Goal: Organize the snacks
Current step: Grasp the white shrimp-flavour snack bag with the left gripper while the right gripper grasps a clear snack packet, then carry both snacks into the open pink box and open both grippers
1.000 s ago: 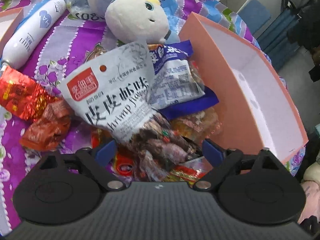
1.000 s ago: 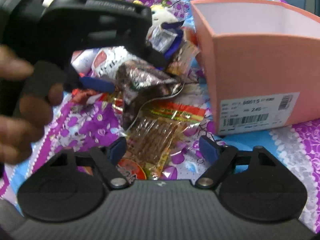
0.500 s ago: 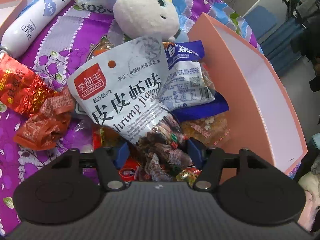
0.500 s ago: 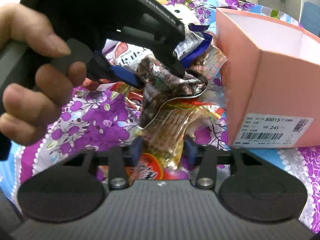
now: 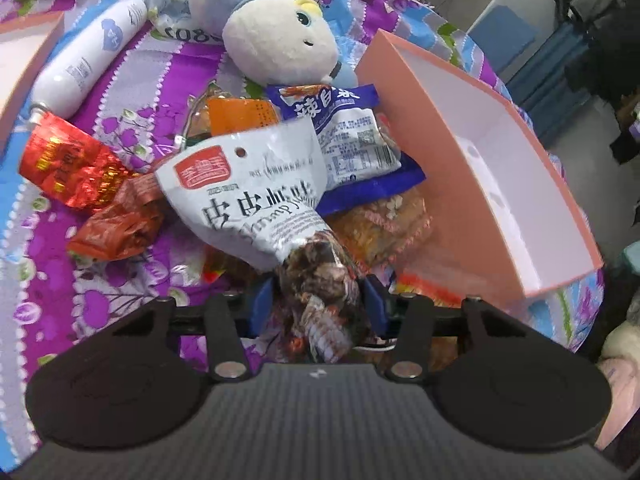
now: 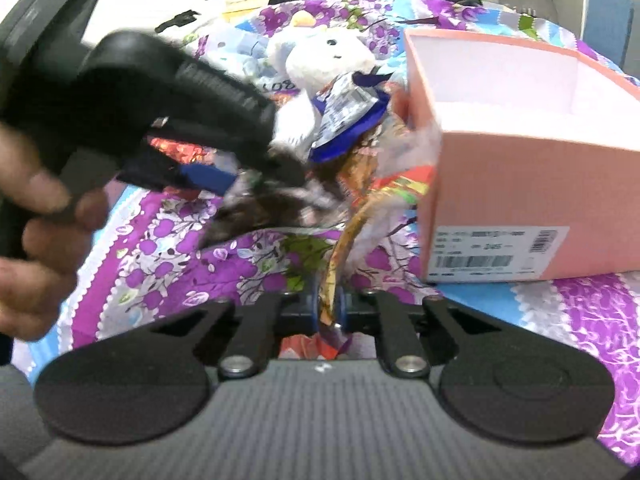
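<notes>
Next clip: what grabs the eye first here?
The snack pile on the purple floral bedspread: the left claw is closing around the white shrimp-flavour snack bag. Beside it stands an open pink box, with a white plush toy behind.

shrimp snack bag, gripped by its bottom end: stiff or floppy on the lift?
Probably floppy: the shrimp snack bag is crinkled film, bunched between the closing left gripper. Likely light, mostly air and loose pieces. Glossy film may slip; the top could droop toward the pink box.
</notes>
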The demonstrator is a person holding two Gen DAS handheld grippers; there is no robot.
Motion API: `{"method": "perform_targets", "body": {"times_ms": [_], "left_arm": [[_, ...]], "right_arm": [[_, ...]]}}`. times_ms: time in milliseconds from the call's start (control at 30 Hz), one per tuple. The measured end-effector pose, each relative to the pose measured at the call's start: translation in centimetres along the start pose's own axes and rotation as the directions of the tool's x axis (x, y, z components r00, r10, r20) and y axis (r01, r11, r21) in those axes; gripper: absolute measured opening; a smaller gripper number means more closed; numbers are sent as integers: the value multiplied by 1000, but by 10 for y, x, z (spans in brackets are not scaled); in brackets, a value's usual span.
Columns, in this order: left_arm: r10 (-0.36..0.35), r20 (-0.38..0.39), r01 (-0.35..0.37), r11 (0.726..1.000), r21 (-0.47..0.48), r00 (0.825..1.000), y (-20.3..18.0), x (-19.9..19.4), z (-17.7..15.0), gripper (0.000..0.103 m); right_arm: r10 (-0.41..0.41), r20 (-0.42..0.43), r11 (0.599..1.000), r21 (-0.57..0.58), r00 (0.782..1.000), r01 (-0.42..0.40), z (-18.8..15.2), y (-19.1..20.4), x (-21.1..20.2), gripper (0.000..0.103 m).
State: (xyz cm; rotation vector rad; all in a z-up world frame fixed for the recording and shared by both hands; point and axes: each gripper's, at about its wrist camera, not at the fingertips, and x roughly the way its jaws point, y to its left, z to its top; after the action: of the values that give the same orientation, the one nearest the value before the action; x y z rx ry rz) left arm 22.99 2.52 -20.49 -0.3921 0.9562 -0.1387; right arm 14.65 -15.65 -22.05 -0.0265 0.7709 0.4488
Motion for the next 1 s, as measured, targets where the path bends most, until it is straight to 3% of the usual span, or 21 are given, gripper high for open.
{"method": "perform_targets", "body": {"times_ms": [167, 533, 733, 1000], "left_arm": [[19, 23, -20, 998, 63, 1000, -8, -24, -10, 50], [-3, 70, 1, 999, 34, 998, -9, -68, -18, 47], [-26, 112, 21, 999, 39, 993, -7, -96, -10, 45], [-77, 158, 58, 991, 120, 984, -19, -130, 13, 44]], "right_arm": [[-24, 21, 1000, 16, 1000, 24, 8, -6, -17, 11], [-27, 41, 998, 51, 999, 25, 18, -9, -46, 11], [-40, 69, 998, 58, 997, 36, 33, -6, -64, 11], [-60, 116, 995, 85, 991, 51, 65, -1, -86, 11]]}}
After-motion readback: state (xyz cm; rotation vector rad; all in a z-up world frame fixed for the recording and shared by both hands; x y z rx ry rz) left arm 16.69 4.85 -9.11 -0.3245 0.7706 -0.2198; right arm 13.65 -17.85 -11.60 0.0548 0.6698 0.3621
